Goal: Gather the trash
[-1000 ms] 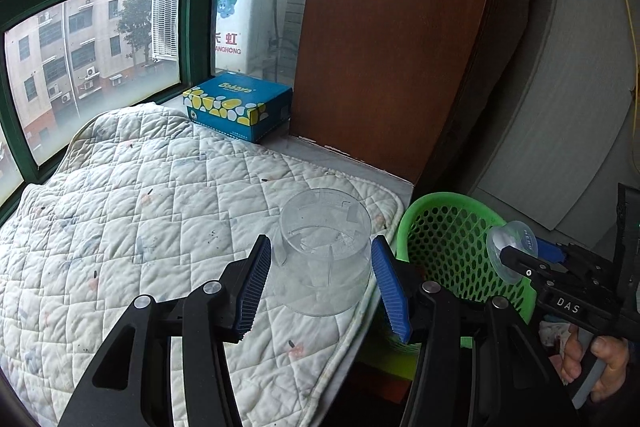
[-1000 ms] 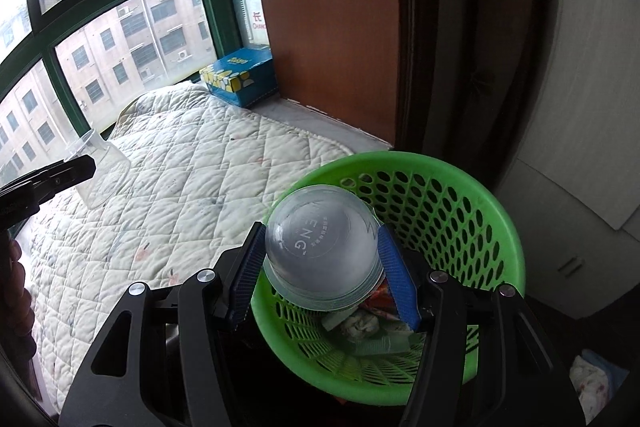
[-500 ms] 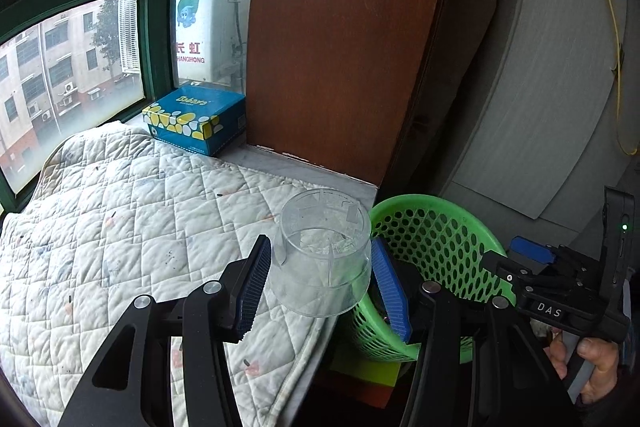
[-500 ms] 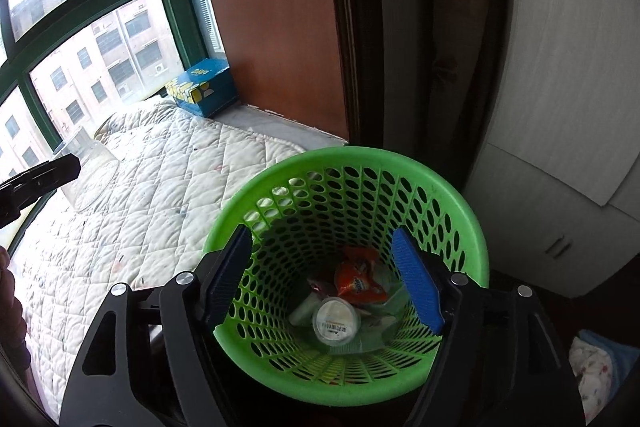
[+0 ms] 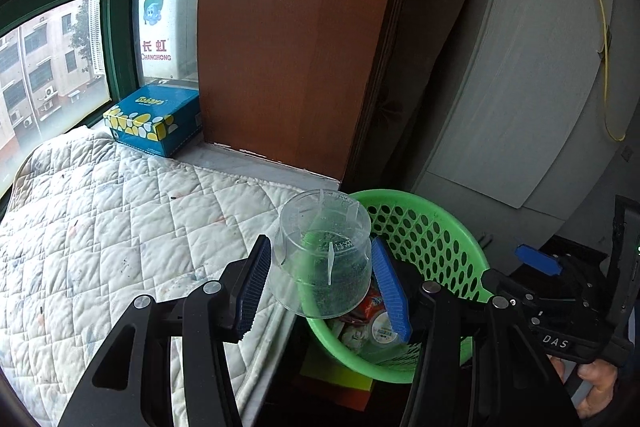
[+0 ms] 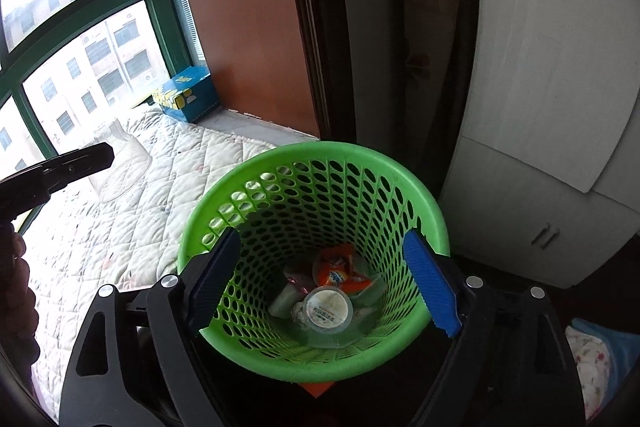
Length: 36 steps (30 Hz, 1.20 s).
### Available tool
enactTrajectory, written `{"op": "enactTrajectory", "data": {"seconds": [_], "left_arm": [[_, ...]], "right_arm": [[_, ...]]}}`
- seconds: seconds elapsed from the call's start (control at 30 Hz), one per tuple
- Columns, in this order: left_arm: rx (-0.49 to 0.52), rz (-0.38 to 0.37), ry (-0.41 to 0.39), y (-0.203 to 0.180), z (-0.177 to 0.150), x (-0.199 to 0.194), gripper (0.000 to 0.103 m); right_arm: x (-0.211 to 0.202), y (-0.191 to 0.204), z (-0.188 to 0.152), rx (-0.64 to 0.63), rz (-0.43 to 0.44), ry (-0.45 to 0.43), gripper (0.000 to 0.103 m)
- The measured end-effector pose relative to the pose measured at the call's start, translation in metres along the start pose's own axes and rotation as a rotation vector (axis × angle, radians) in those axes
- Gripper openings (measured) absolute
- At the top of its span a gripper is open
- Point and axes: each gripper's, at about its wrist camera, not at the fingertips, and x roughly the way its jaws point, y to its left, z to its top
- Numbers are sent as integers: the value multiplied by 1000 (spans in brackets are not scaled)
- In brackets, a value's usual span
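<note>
While clamped, clear cup [image 5: 320, 259] (mouth down) stands upright.

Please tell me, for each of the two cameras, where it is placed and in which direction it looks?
Left wrist: on the left gripper, facing forward over the white quilted mat; its blue fingers hold a clear plastic cup; the right gripper and hand show at right.
Right wrist: on the open right gripper, looking down into the green perforated plastic basket.
Shared: basket, cup, mat, blue tissue box.
</note>
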Motion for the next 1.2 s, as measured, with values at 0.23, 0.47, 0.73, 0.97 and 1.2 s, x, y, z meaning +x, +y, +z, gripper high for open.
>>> {"op": "enactTrajectory", "data": {"seconds": [0.23,0.47,0.73,0.97,1.2], "left_arm": [[18,-31,38,-23,-1,17,50],[53,-49,50,-44,2,29,51],[52,-48,54,-48,-1,29,56],[14,0,28,-31,-2,14,64],[-24,68,-27,-9,-7,-13,82]], "right_arm": [[-5,-12,-5,25,-5,-2,84],[-7,-20,-10,48,-4,-1,84],[-12,-23,-11,59,1,-11,84],[-13,-14,-10,46,18,-16,86],[-12,4,-7,20,55,-25,90]]}}
